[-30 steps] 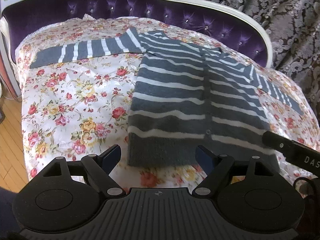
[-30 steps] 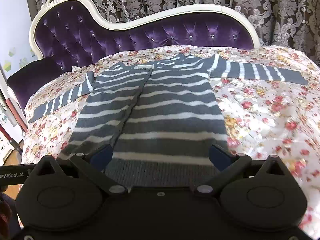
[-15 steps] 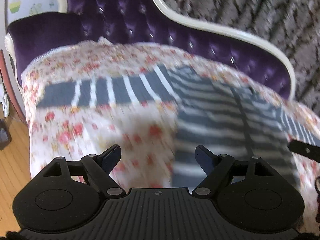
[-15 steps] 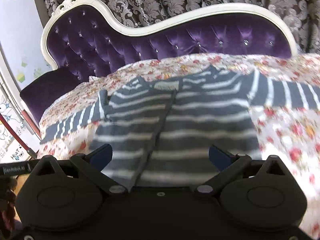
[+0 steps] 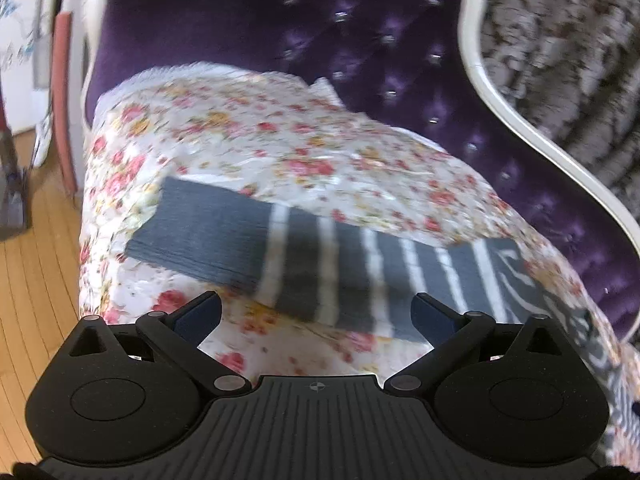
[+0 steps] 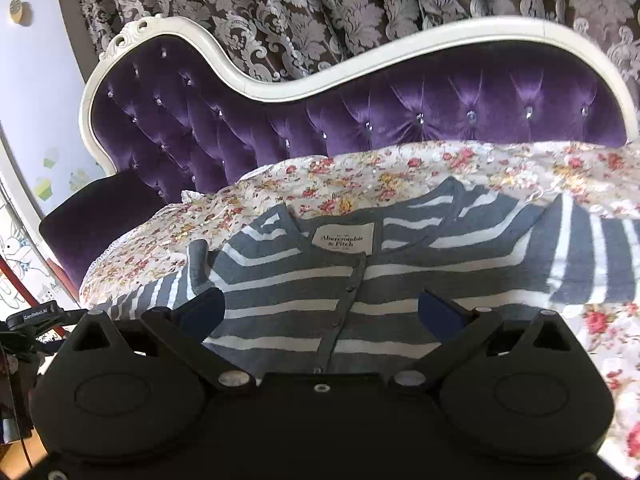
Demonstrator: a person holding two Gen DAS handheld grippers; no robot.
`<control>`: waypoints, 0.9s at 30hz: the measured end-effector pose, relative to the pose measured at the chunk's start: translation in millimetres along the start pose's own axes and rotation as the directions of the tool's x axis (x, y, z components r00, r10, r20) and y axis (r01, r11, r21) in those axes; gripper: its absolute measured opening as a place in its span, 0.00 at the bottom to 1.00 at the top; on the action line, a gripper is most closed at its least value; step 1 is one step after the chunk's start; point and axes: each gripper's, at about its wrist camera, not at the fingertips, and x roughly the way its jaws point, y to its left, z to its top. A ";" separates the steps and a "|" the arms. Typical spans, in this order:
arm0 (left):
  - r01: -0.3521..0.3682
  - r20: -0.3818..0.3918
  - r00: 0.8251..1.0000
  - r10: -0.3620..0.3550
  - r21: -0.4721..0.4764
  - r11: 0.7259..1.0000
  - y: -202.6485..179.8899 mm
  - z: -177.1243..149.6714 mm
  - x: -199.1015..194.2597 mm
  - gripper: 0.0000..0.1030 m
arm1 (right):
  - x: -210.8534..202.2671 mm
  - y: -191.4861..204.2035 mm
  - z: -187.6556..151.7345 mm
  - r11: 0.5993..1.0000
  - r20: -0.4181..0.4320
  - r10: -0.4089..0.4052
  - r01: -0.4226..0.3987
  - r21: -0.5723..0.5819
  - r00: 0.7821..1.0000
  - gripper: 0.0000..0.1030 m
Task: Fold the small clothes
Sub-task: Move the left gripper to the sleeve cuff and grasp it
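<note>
Striped cardigan (image 6: 360, 280) flat on floral sheet (image 6: 360, 176), left gripper (image 5: 316, 316) spread wide above sleeve (image 5: 280, 252), right gripper (image 6: 320, 312) likewise wide, empty, above button placket (image 6: 344, 304)

Cardigan (image 6: 304, 312) hem behind right tongs (image 6: 320, 316)

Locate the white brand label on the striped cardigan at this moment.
In the right wrist view, the label sits inside the cardigan collar, centre frame, just above the button strip and below the floral sheet.
</note>
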 end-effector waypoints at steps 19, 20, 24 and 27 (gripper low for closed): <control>0.032 -0.011 0.999 -0.035 -0.185 0.982 42.6 12.8 34.5 0.99 | 12.5 -12.5 -14.4 0.999 -0.052 0.044 -0.042 0.024 0.998 0.99; 0.040 -0.008 0.999 -0.042 -0.189 0.981 43.0 13.7 35.5 0.99 | 12.9 -12.0 -14.7 0.999 -0.054 0.046 -0.045 0.023 0.997 0.99; 0.062 0.014 0.998 -0.061 -0.202 0.977 46.0 21.1 43.0 0.99 | 13.4 -9.3 -16.4 0.998 -0.058 0.054 -0.053 0.013 0.997 0.99; 0.058 0.029 0.998 -0.054 -0.199 0.978 46.4 25.2 47.9 0.98 | 14.4 -8.6 -16.9 0.999 -0.058 0.054 -0.054 0.007 0.997 0.99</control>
